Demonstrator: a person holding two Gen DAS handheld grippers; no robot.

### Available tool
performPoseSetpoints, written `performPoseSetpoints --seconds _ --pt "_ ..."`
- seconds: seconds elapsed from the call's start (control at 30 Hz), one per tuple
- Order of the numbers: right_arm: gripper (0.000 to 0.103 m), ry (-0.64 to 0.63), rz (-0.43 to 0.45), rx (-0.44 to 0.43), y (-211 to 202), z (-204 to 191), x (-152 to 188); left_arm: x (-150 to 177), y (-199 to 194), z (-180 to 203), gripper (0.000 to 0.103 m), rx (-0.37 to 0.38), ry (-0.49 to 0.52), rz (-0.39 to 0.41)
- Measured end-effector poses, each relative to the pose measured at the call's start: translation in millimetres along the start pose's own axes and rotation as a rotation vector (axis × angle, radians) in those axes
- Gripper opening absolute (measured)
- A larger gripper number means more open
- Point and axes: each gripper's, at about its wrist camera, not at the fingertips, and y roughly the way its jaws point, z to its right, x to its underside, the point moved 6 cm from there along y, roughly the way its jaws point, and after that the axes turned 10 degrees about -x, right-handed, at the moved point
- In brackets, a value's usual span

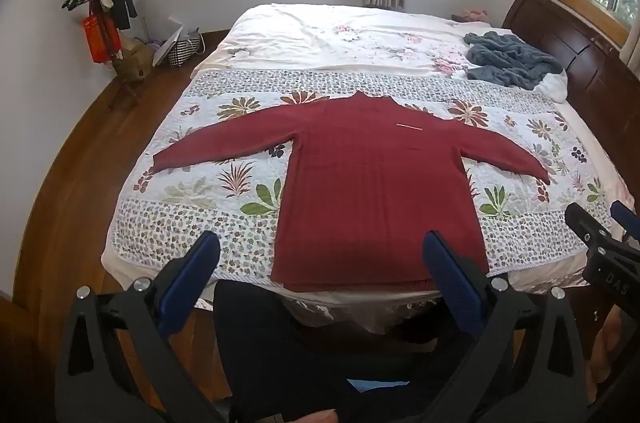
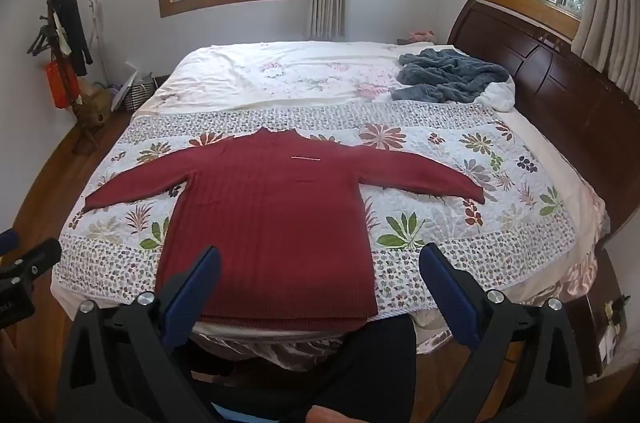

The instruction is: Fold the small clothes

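We held the left black two-finger gripper with blue pads [image 1: 322,255] level and pointing forward, its jaws spread wide and nothing between them. The right black two-finger gripper with blue pads [image 2: 320,265] sat beside it at about the same height, jaws equally wide and empty, and each tool's tip showed at the edge of the other's view. Our dark-trousered legs [image 1: 280,343] stood below both grippers, with part of a bare hand [image 1: 606,347] low behind the right tool.
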Motion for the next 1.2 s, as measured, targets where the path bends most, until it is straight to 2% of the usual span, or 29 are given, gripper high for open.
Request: performPoseSetpoints --seconds 0.57,1.2 --pt "0.099 -0.002 0.004 0.000 -1.6 -0.5 -9.0 -6.3 6.5 -2.4 0.100 -0.006 0.001 0.006" --pt "0.099 0.005 0.009 0.005 3.4 3.2 -3.9 -2.3 0.3 -8.8 0.100 -0.021 -0.021 0.015"
